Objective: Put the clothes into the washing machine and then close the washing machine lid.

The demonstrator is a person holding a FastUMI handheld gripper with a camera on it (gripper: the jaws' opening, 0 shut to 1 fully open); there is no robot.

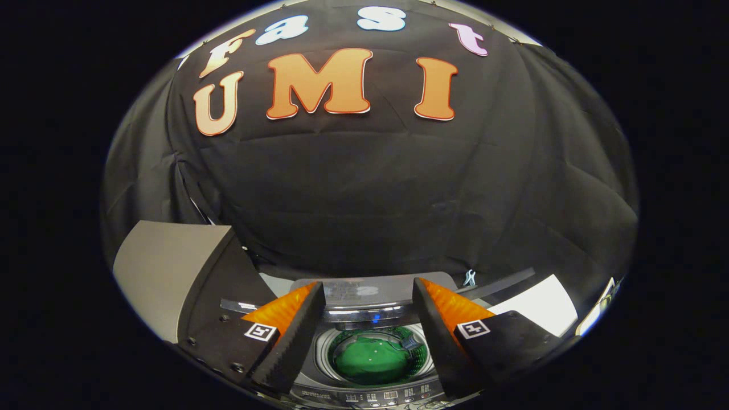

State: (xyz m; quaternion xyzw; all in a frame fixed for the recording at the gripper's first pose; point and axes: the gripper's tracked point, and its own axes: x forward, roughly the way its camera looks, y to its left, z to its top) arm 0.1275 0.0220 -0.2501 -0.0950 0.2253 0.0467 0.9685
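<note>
A small top-loading washing machine (pixel 364 393) stands below and just ahead of my fingers, seen between them. Its lid (pixel 370 293) is raised at the back, leaving the round drum uncovered. A green piece of clothing (pixel 370 359) lies inside the drum. My gripper (pixel 369 285) hangs above the machine, open, with nothing between its fingers. The left finger (pixel 296 336) and the right finger (pixel 438 336) stand on either side of the drum opening.
A grey box-like unit (pixel 165 273) sits to the left of the machine. White sheets (pixel 535 307) lie on the surface to the right. The black cloth wall (pixel 364 199) rises close behind the machine.
</note>
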